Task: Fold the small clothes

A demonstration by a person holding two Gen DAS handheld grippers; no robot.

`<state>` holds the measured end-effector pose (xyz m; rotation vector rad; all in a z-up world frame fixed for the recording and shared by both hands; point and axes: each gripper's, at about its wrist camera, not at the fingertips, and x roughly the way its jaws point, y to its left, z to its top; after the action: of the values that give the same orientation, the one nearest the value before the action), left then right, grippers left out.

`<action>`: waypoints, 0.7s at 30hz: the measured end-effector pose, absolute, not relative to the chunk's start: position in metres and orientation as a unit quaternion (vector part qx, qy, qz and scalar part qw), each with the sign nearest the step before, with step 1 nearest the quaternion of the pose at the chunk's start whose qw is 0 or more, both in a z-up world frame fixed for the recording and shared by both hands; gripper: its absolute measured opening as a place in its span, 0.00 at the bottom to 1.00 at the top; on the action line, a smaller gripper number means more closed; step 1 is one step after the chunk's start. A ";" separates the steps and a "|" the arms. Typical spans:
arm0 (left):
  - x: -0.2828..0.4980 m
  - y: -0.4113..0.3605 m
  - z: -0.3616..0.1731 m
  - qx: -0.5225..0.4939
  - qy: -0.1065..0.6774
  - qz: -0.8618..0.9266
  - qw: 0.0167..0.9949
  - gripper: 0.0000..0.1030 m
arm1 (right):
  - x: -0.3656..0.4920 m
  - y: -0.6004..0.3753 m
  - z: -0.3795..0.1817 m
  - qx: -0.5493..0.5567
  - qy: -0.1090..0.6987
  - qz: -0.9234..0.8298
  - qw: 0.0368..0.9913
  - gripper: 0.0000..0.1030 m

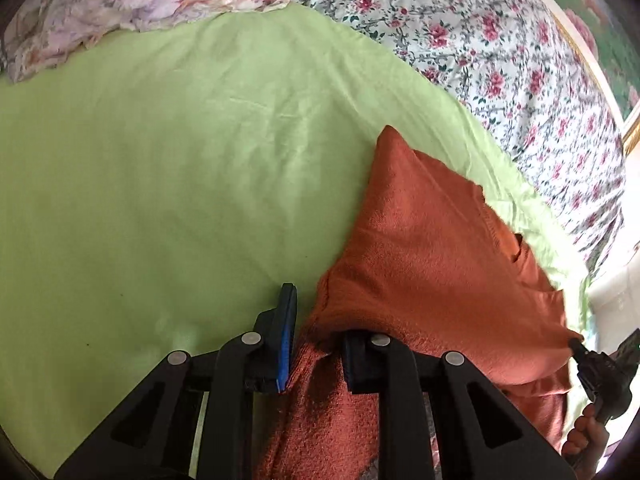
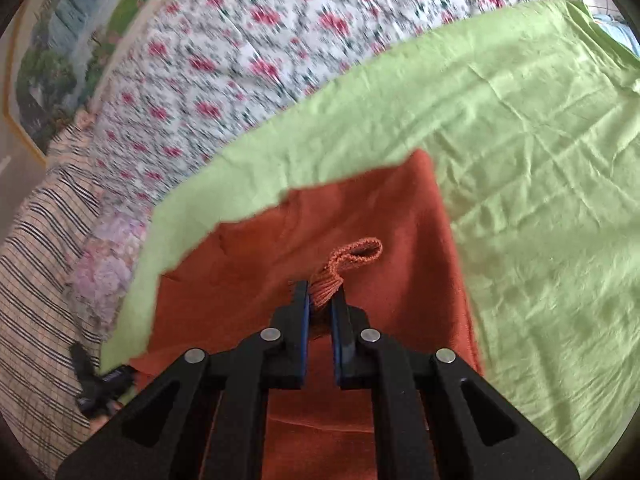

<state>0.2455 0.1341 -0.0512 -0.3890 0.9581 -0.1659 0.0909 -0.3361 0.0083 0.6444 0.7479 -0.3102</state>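
The left gripper [image 1: 316, 332] has its jaws nearly closed on a bunched edge of the rust-orange garment [image 1: 432, 248], which lies on the lime-green sheet [image 1: 180, 180] over the floral bedspread [image 1: 500, 40]. The right gripper [image 2: 320, 304] has its jaws clamped on the garment's ribbed corner [image 2: 352, 256].

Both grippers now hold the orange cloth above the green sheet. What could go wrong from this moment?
1. The right gripper pinches only a small bunched corner beside the hanging loop; it may slip out during the fold.
2. In the left gripper, the orange cloth drapes over one finger, so the hold looks uneven and the edges may not align.
3. The far part sags in folds, so creases could get trapped on the green sheet.
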 end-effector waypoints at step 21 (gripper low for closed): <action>0.217 0.107 -0.011 -0.071 0.433 -0.093 0.894 0.35 | 0.065 -0.334 -0.011 0.324 0.382 -0.154 0.852 0.53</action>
<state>0.2170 0.1073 -0.0106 -0.1469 0.8977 -0.1932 0.0649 -0.3344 -0.0111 0.6819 0.8039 -0.3247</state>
